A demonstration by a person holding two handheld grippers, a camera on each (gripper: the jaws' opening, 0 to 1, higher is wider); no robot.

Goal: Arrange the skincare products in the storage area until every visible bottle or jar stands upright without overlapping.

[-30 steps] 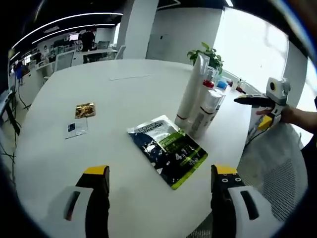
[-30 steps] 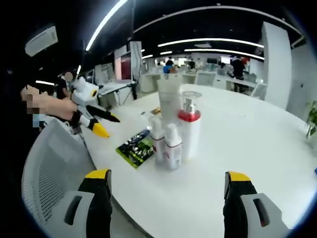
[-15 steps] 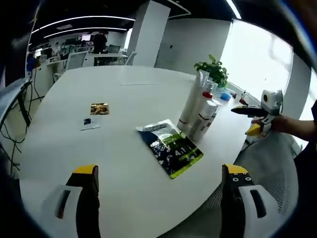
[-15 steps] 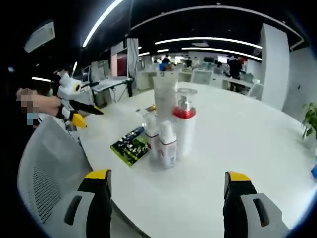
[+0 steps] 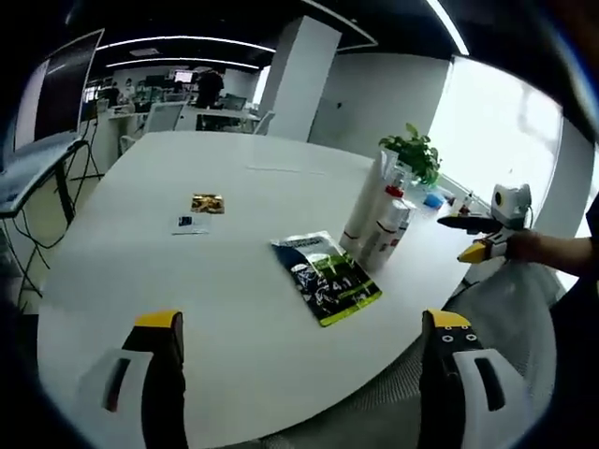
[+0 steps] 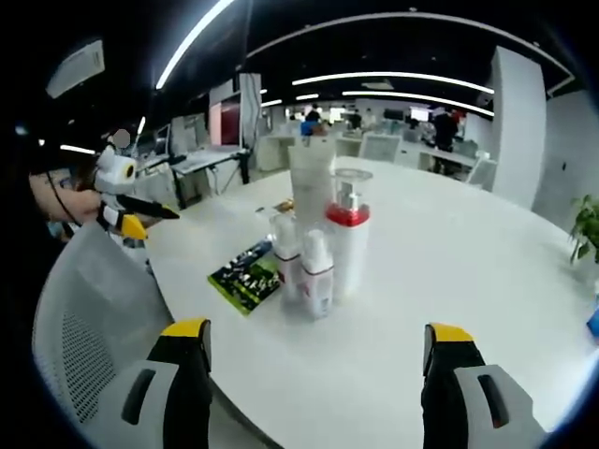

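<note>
Right gripper view — bottles (image 6: 320,245) upright (clustered), pouch (image 6: 245,278) flat

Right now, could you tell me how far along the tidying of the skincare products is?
Largely done, it seems: the tall white tube, red-collared pump bottle and two small bottles stand upright in a tight cluster on the white table. Nothing is in hand; both the left hand-held gripper and the right hand-held gripper are open and back from the table. Left, possibly: the green sachet lies flat beside them.
</note>
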